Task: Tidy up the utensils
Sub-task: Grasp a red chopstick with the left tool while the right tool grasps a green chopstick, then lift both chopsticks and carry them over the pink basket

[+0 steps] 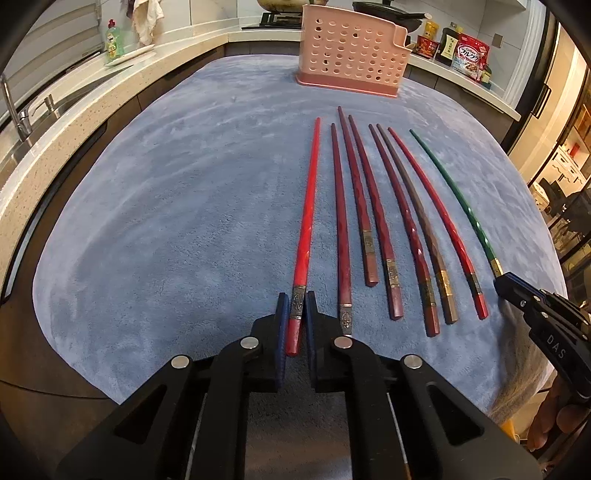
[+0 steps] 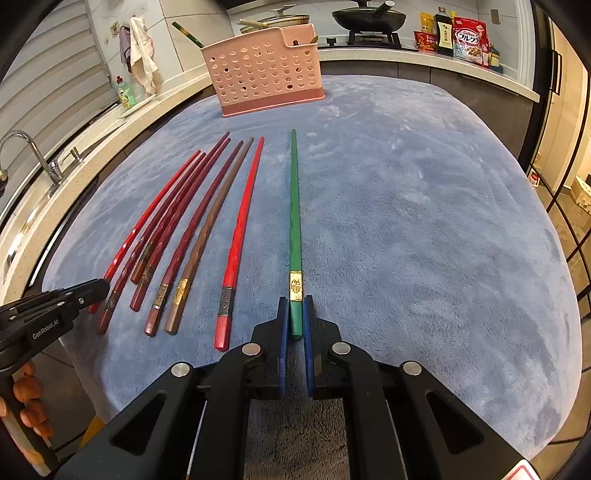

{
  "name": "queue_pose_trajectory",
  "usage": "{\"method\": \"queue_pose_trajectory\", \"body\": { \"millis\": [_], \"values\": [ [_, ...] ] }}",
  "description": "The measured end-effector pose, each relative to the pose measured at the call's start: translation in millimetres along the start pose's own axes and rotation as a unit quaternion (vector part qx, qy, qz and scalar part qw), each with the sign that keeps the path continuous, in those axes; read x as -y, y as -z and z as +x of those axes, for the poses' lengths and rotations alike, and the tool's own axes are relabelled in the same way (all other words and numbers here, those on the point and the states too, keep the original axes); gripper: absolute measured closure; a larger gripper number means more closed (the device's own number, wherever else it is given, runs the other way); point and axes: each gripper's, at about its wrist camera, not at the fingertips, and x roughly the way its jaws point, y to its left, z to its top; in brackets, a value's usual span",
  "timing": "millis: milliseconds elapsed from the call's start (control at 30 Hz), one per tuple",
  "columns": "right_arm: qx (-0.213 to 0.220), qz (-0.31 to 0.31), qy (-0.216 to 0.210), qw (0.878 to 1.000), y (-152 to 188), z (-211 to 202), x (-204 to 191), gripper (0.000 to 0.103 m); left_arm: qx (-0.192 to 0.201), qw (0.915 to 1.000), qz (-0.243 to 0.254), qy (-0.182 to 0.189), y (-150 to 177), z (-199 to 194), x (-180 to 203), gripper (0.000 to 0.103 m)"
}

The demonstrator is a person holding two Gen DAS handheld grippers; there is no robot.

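Several chopsticks lie side by side on a blue cloth (image 1: 166, 221). My left gripper (image 1: 296, 306) is shut on the thick end of the leftmost bright red chopstick (image 1: 308, 214), which rests on the cloth. My right gripper (image 2: 295, 310) is shut on the thick end of the green chopstick (image 2: 294, 206), the rightmost one, also on the cloth. The other red and brown chopsticks (image 1: 384, 221) lie between them. A pink perforated utensil holder (image 1: 351, 51) stands at the far edge of the cloth; in the right wrist view the holder (image 2: 266, 70) has another green chopstick (image 2: 186, 35) in it.
A sink with a tap (image 2: 33, 155) is on the counter to the left, with a green soap bottle (image 1: 114, 40). A stove with a black pan (image 2: 369, 16) and food packets (image 2: 469, 37) line the back counter.
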Motion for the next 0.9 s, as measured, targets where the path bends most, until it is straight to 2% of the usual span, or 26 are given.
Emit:
{"method": "queue_pose_trajectory", "body": {
  "millis": [167, 367, 633, 900],
  "values": [
    [0.019, 0.0, -0.006, 1.0, -4, -19, 2, 0.096, 0.011, 0.9999, -0.003, 0.006, -3, -15, 1, 0.096],
    [0.058, 0.003, -0.014, 0.998, -26, -55, 5, 0.096, 0.037, 0.9991, -0.014, 0.015, -20, -41, -2, 0.096],
    [0.118, -0.004, -0.015, 0.993, -79, -94, 8, 0.096, 0.087, 0.996, -0.011, 0.016, -63, -78, -5, 0.096],
    [0.158, 0.008, -0.024, 0.987, -134, -110, 16, 0.096, 0.13, 0.9914, -0.01, 0.01, -120, -97, -9, 0.096]
  ]
}}
